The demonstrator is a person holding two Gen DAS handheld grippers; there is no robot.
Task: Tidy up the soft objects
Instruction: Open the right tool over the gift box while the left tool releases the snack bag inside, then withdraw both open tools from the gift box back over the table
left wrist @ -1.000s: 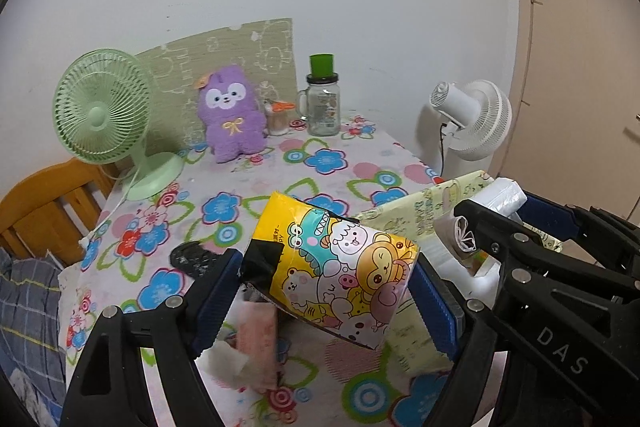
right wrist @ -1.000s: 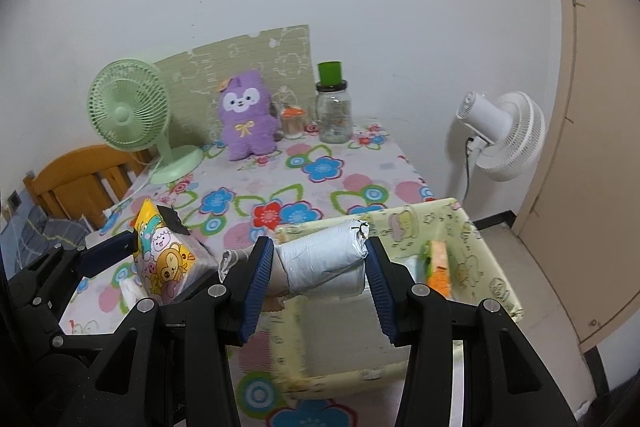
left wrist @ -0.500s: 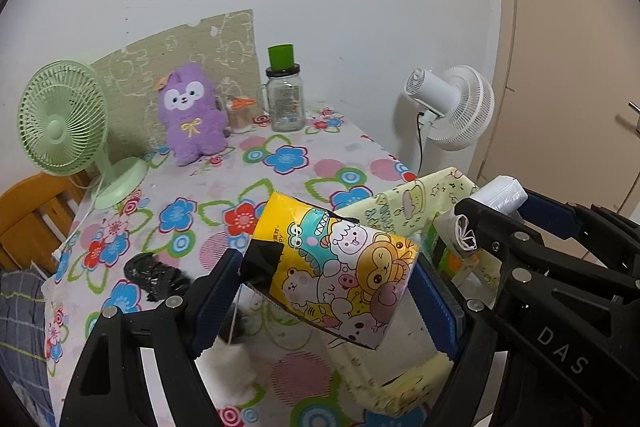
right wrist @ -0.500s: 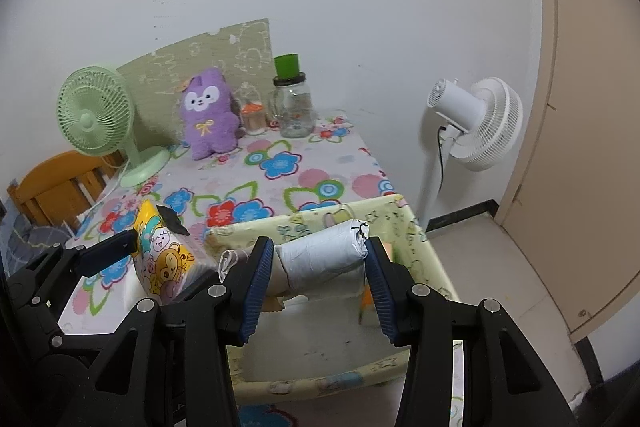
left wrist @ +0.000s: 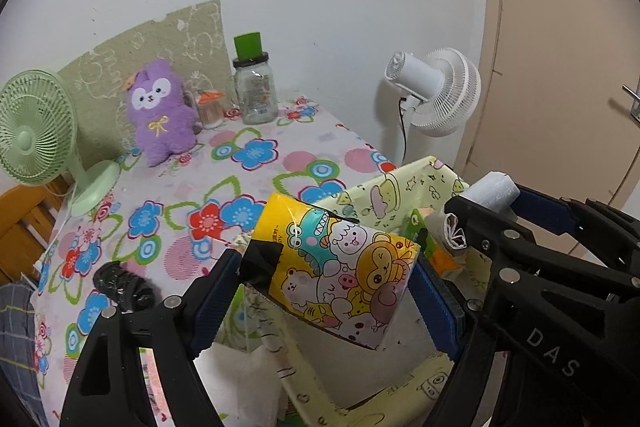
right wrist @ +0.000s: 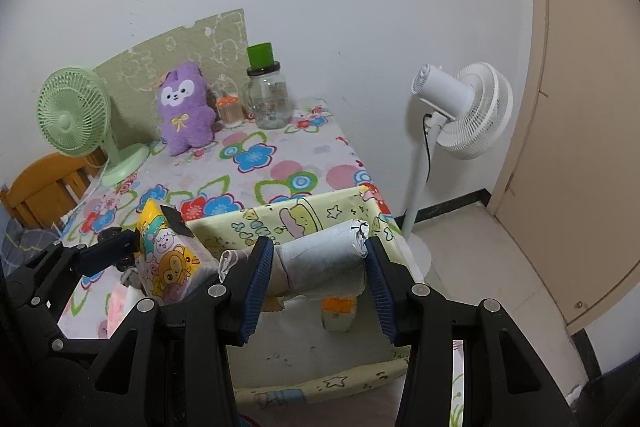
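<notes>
The left claw [left wrist: 328, 291] is clamped on a yellow cartoon tissue pack [left wrist: 340, 267], held in the air over the near corner of a pale yellow fabric bin [right wrist: 304, 215]. Beside it, the right claw [right wrist: 316, 267] grips a white wrapped roll [right wrist: 320, 257] crosswise, directly above the bin's open mouth. Inside the bin an orange-and-white packet [right wrist: 338, 311] already lies on the floor of it.

To my eye both items are at the dropping stage: the next move asks each claw to lower a little past the rim and let go, keeping the soft walls from folding in.

The bin stands at the edge of the counter [left wrist: 256, 151], which wears a flowered cloth. A black crumpled thing [left wrist: 122, 287] lies on it near the left claw, likely still to be sorted. Further back sit a purple plush [left wrist: 158, 111], a glass jar with a green lid [left wrist: 254, 87] and a green desk fan [left wrist: 34, 135]. A white standing fan [right wrist: 464, 111] stands on the floor by a beige door.
</notes>
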